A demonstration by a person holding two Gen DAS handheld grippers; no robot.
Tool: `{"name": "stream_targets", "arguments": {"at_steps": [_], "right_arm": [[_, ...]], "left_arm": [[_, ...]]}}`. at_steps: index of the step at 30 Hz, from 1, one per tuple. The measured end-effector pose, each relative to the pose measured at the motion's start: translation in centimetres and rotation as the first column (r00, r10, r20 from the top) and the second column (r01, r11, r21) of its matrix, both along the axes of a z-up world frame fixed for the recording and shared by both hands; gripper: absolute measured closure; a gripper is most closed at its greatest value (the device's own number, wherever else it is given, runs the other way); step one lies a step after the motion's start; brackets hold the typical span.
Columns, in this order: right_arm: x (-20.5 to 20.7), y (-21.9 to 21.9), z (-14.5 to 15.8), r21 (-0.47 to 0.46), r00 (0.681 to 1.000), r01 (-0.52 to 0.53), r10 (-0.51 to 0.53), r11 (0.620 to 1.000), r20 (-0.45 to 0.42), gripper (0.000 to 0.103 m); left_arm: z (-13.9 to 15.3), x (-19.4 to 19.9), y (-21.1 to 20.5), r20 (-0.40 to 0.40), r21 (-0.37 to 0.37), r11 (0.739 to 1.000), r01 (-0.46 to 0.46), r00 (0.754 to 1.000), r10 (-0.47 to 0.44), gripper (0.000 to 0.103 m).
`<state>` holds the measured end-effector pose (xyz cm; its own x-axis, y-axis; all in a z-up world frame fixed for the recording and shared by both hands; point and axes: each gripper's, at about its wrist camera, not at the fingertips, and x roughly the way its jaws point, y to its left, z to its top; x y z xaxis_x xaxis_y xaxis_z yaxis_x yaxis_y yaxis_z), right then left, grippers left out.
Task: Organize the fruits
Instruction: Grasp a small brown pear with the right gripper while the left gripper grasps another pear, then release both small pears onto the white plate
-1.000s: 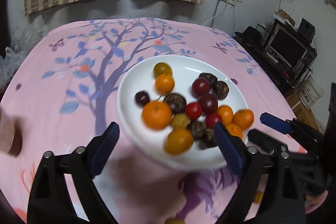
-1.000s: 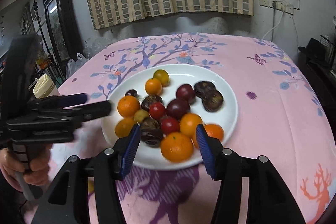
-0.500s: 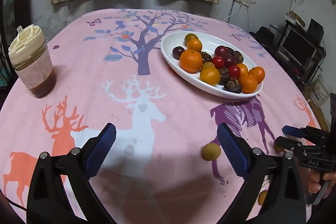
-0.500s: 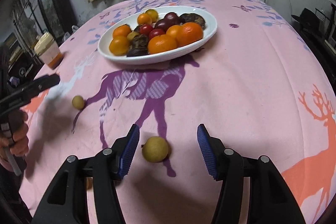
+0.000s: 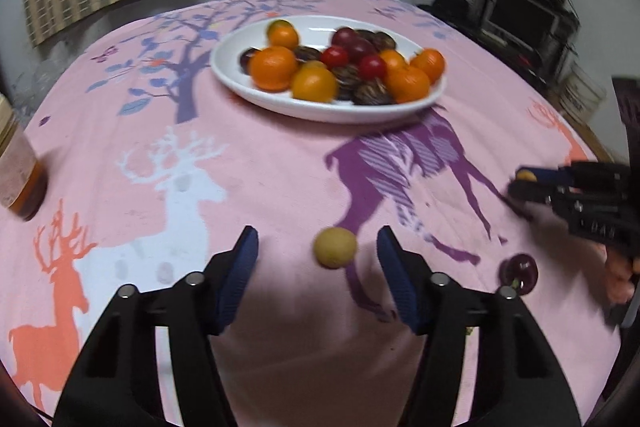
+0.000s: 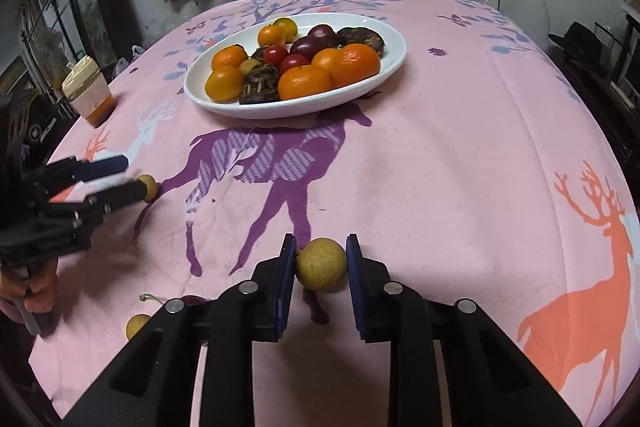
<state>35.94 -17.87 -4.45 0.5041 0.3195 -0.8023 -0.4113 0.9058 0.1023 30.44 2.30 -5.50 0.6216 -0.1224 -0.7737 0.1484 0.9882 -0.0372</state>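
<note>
At the far left of the tabletop (image 6: 460,155), covered in a pink cloth printed with deer and a blue-leafed tree, stands a clear plastic cup with a cream lid and orange-brown contents (image 6: 89,91). Next, nearer the front edge, the left tongs (image 5: 317,259) hang open with blue-padded fingers (image 5: 239,269) spread wide on either side of a small round tan fruit (image 5: 335,247) that lies on the cloth between them, touching neither pad. From the right wrist view the same left tongs (image 6: 134,175) show with this fruit (image 6: 147,187) at their tips. Farther back, near the middle, a white oval ceramic plate (image 6: 224,105) carries a heap of orange tangerines, red and dark purple round fruits and brown wrinkled ones. In front of it, the right tongs (image 6: 321,267) are closed down around a larger round yellow-brown fruit (image 6: 321,264); its sides sit against or just beside both blue pads, and it looks to rest on the cloth. A dark purple round fruit with a stem (image 5: 519,273) lies between the two tongs, and another small tan fruit (image 6: 137,325) lies near it by the front edge.
</note>
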Motion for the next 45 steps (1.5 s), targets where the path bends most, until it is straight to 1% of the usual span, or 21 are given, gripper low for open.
{"name": "stream_targets", "arguments": {"at_steps": [2,5,10,13,14,15,17,19,23,24,26,31,34,36,38,39,40,41,42,43,45], "right_arm": [[0.0,0.1,-0.1,0.000,1.000,-0.005,0.005,1.000,-0.001,0.077],[-0.1,0.3,0.0,0.000,1.000,-0.016,0.016,1.000,0.004,0.077],[-0.3,0.3,0.1,0.002,1.000,-0.022,0.021,1.000,0.010,0.077],[-0.3,0.4,0.2,-0.001,1.000,-0.027,0.027,1.000,0.012,0.077],[-0.3,0.5,0.1,-0.003,0.999,-0.029,0.029,1.000,0.013,0.077],[-0.3,0.5,0.1,-0.005,0.999,-0.031,0.031,1.000,0.014,0.077],[-0.5,0.6,0.2,-0.003,0.999,-0.045,0.045,0.999,0.021,0.077],[-0.8,1.0,0.5,-0.003,0.997,-0.070,0.070,0.998,0.040,0.077],[-1.4,1.8,1.7,0.019,0.983,-0.134,0.130,0.991,0.130,0.077],[-1.1,1.9,2.1,0.027,0.980,-0.134,0.129,0.991,0.150,0.077],[0.1,2.4,3.0,0.036,0.976,-0.110,0.101,0.993,0.193,0.077],[4.8,4.2,5.4,0.058,0.960,-0.054,0.036,0.997,0.279,0.077],[7.6,5.2,5.5,0.060,0.959,-0.040,0.021,0.997,0.281,0.077],[9.4,5.9,5.2,0.062,0.960,-0.042,0.023,0.997,0.278,0.077],[10.6,6.5,4.7,0.064,0.964,-0.052,0.034,0.997,0.265,0.077],[10.7,6.7,4.5,0.066,0.966,-0.059,0.041,0.996,0.255,0.072],[10.7,6.8,4.4,0.070,0.969,-0.067,0.048,0.995,0.241,0.063],[10.5,6.7,4.4,0.075,0.971,-0.070,0.050,0.995,0.232,0.046],[10.1,6.6,4.5,0.081,0.970,-0.071,0.050,0.994,0.238,0.039],[9.6,6.4,4.9,0.085,0.966,-0.073,0.049,0.994,0.256,0.038],[8.8,6.4,5.6,0.072,0.959,-0.076,0.053,0.995,0.277,0.036]], "left_arm": [[-0.3,-0.1,-0.5,-0.004,0.014,1.000,0.021,1.000,-0.021,0.049],[-0.7,0.1,-0.9,-0.019,0.015,0.999,0.037,0.999,-0.037,0.061],[-1.0,0.3,-1.1,-0.019,0.030,0.999,0.034,0.999,-0.033,0.062],[-1.0,0.6,-1.2,-0.017,0.035,0.999,0.035,0.999,-0.034,0.065],[-1.0,0.6,-1.3,-0.015,0.036,0.999,0.038,0.999,-0.037,0.069],[-1.0,0.5,-1.4,-0.016,0.033,0.998,0.048,0.999,-0.048,0.078],[-0.9,0.3,-1.6,-0.019,0.030,0.998,0.062,0.998,-0.062,0.079],[-0.7,0.0,-1.7,-0.024,0.007,0.997,0.078,0.997,-0.078,0.079],[0.6,0.1,-1.5,-0.005,-0.067,0.994,0.091,0.996,-0.091,0.079],[1.3,0.7,-1.3,0.007,-0.082,0.993,0.091,0.996,-0.090,0.079],[2.3,2.0,-1.2,0.022,-0.083,0.993,0.082,0.996,-0.081,0.079],[5.1,8.1,-0.9,0.074,-0.096,0.995,0.039,0.997,-0.032,0.079],[5.8,11.9,-1.0,0.086,-0.079,0.997,0.019,0.996,-0.013,0.079],[5.7,14.6,-1.1,0.074,-0.067,0.998,-0.003,0.997,0.008,0.079],[5.2,16.3,-1.1,0.055,-0.049,0.999,-0.017,0.998,0.020,0.079],[5.0,16.6,-1.1,0.047,-0.038,0.999,-0.028,0.998,0.030,0.075],[4.8,16.8,-0.9,0.043,-0.023,0.998,-0.056,0.997,0.057,0.065],[4.8,16.6,-0.7,0.046,-0.017,0.997,-0.080,0.996,0.081,0.037],[5.0,15.9,-0.4,0.073,-0.023,0.994,-0.107,0.991,0.109,0.017],[5.5,14.9,0.0,0.116,-0.033,0.991,-0.131,0.984,0.134,0.013],[6.0,13.1,0.2,0.149,-0.033,0.990,-0.135,0.979,0.139,0.013]]}}
